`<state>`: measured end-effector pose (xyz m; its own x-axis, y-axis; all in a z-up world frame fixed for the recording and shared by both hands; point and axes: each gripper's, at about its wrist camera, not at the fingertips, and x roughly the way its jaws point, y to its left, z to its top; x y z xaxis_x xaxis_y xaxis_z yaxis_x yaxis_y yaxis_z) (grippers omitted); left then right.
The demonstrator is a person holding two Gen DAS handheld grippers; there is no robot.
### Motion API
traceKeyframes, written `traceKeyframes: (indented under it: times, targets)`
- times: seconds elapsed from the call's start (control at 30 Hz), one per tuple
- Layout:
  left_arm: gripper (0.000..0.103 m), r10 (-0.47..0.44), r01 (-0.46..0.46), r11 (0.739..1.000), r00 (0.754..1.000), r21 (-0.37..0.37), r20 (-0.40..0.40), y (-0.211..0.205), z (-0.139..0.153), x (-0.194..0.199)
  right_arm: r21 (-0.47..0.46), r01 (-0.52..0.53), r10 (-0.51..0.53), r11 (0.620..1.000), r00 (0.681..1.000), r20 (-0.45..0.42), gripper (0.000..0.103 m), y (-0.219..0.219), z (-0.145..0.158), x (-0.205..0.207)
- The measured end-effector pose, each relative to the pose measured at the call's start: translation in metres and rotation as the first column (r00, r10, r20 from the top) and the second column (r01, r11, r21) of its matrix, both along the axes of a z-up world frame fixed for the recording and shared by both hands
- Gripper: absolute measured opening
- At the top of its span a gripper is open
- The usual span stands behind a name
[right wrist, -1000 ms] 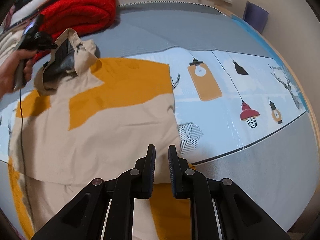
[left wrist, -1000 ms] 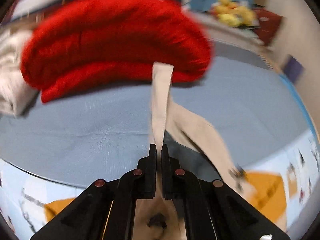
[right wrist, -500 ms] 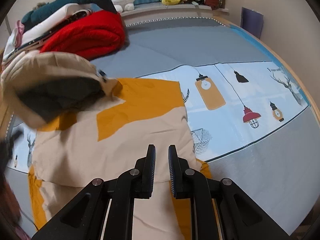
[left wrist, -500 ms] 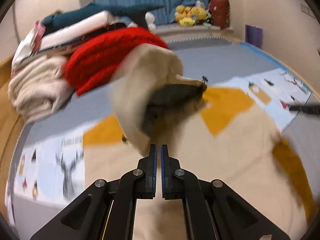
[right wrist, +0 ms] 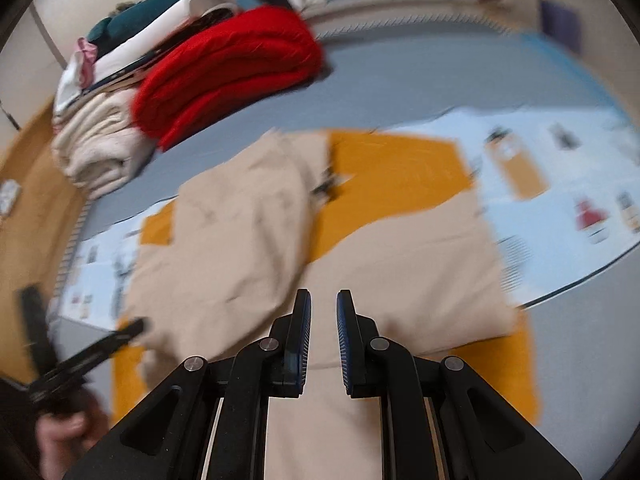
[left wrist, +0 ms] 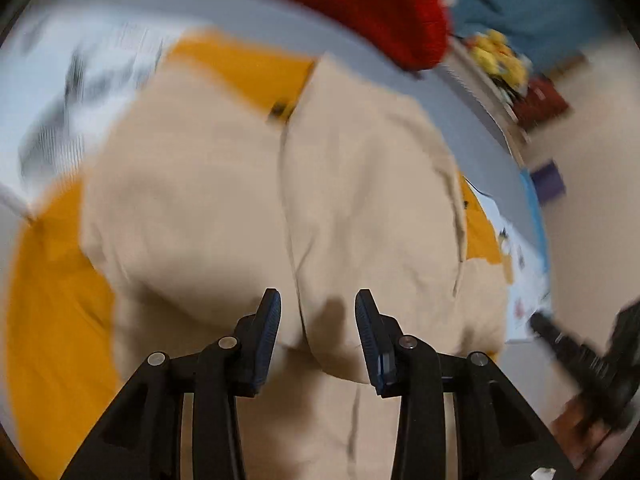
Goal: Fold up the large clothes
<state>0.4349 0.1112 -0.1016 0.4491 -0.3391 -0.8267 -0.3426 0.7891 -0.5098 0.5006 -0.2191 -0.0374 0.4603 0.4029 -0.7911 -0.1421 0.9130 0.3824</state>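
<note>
Left gripper [left wrist: 318, 320] opening, empty, above blurred beige-and-orange garment [left wrist: 208, 200]; right gripper [right wrist: 323, 330] narrowly parted, empty.

grey bed [right wrist: 400, 80], beige-orange garment [right wrist: 248, 232], red blanket [right wrist: 232, 72]

We see the garment [right wrist: 360, 264] lying on the printed sheet [right wrist: 560, 168], its hood [right wrist: 248, 216] folded over its left half; behind it sit stacked blankets [right wrist: 224, 68].

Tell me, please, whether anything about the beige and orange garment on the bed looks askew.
The beige and orange garment has its left part folded over the body at a slant, leaving a puffy, uneven flap. The left gripper, jaws opening, holds nothing.
</note>
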Motion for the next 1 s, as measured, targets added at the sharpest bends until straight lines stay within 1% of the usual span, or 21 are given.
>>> traceKeyframes:
  times: [0.03, 0.1, 0.17, 0.2, 0.23, 0.27, 0.37, 0.47, 0.53, 0.6, 0.67, 0.73, 0.8, 0.83, 0.9, 0.93, 1.0]
  targets:
    - [0.035, 0.026, -0.028, 0.998, 0.999, -0.064, -0.026, 0.003, -0.01, 0.001, 0.03, -0.012, 0.012, 0.999, 1.0, -0.022, 0.016, 0.004, -0.005, 0.002]
    - [0.035, 0.041, -0.047, 0.991, 0.998, -0.127, -0.046, 0.003, -0.018, 0.001, 0.078, -0.033, 0.038, 0.996, 0.997, -0.064, 0.02, 0.015, -0.016, 0.007]
    - [0.034, 0.046, -0.056, 0.982, 0.997, -0.181, -0.06, -0.001, -0.024, 0.004, 0.091, -0.046, 0.054, 0.995, 0.995, -0.083, 0.024, 0.024, -0.025, 0.009]
    - [0.03, 0.048, -0.061, 0.977, 0.997, -0.203, -0.065, -0.002, -0.026, 0.004, 0.093, -0.055, 0.064, 0.994, 0.994, -0.091, 0.025, 0.03, -0.03, 0.011]
    - [0.023, 0.056, -0.07, 0.972, 0.996, -0.223, -0.067, -0.003, -0.029, 0.004, 0.098, -0.064, 0.074, 0.993, 0.992, -0.1, 0.025, 0.033, -0.034, 0.012]
    - [0.006, 0.057, -0.071, 0.97, 0.996, -0.231, -0.068, -0.002, -0.029, 0.004, 0.103, -0.068, 0.08, 0.992, 0.991, -0.107, 0.025, 0.037, -0.036, 0.013]
    - [0.003, 0.048, -0.06, 0.972, 0.997, -0.227, -0.055, -0.005, -0.022, 0.003, 0.134, -0.062, 0.081, 0.989, 0.986, -0.147, 0.026, 0.042, -0.05, 0.019]
    - [0.003, 0.015, -0.021, 0.973, 1.0, -0.23, -0.026, -0.013, -0.009, 0.003, 0.157, -0.046, 0.075, 0.986, 0.981, -0.18, 0.026, 0.045, -0.061, 0.028]
    - [0.003, -0.032, 0.024, 0.984, 0.999, -0.174, -0.04, -0.021, -0.005, 0.003, 0.171, -0.036, 0.07, 0.985, 0.978, -0.197, 0.026, 0.045, -0.067, 0.031]
    - [0.003, -0.083, 0.081, 0.996, 0.992, -0.03, -0.094, -0.03, -0.006, 0.008, 0.196, -0.019, 0.063, 0.98, 0.973, -0.222, 0.026, 0.045, -0.074, 0.034]
    - [0.004, -0.095, 0.103, 0.992, 0.989, 0.071, -0.111, -0.033, -0.004, 0.009, 0.214, -0.003, 0.057, 0.977, 0.967, -0.246, 0.026, 0.045, -0.082, 0.037]
    - [0.004, -0.089, 0.098, 0.986, 0.993, 0.135, -0.073, -0.036, 0.007, 0.009, 0.215, 0.017, 0.043, 0.977, 0.962, -0.27, 0.026, 0.044, -0.089, 0.04]
    - [0.004, -0.126, 0.125, 0.97, 0.992, 0.207, -0.011, -0.048, 0.024, 0.009, 0.223, 0.037, 0.029, 0.974, 0.957, -0.287, 0.026, 0.042, -0.095, 0.042]
    - [0.004, -0.153, 0.147, 0.961, 0.988, 0.233, 0.007, -0.054, 0.028, 0.01, 0.232, 0.045, 0.025, 0.972, 0.956, -0.292, 0.026, 0.042, -0.097, 0.043]
    - [0.005, -0.185, 0.175, 0.951, 0.983, 0.256, 0.014, -0.063, 0.028, 0.01, 0.246, 0.053, 0.021, 0.968, 0.957, -0.29, 0.026, 0.04, -0.099, 0.044]
    - [0.005, -0.19, 0.182, 0.95, 0.982, 0.253, 0.004, -0.066, 0.024, 0.011, 0.252, 0.054, 0.021, 0.966, 0.959, -0.283, 0.026, 0.04, -0.098, 0.045]
    - [0.005, -0.186, 0.192, 0.957, 0.981, 0.219, -0.046, -0.065, 0.008, 0.014, 0.268, 0.05, 0.025, 0.962, 0.963, -0.268, 0.026, 0.041, -0.097, 0.046]
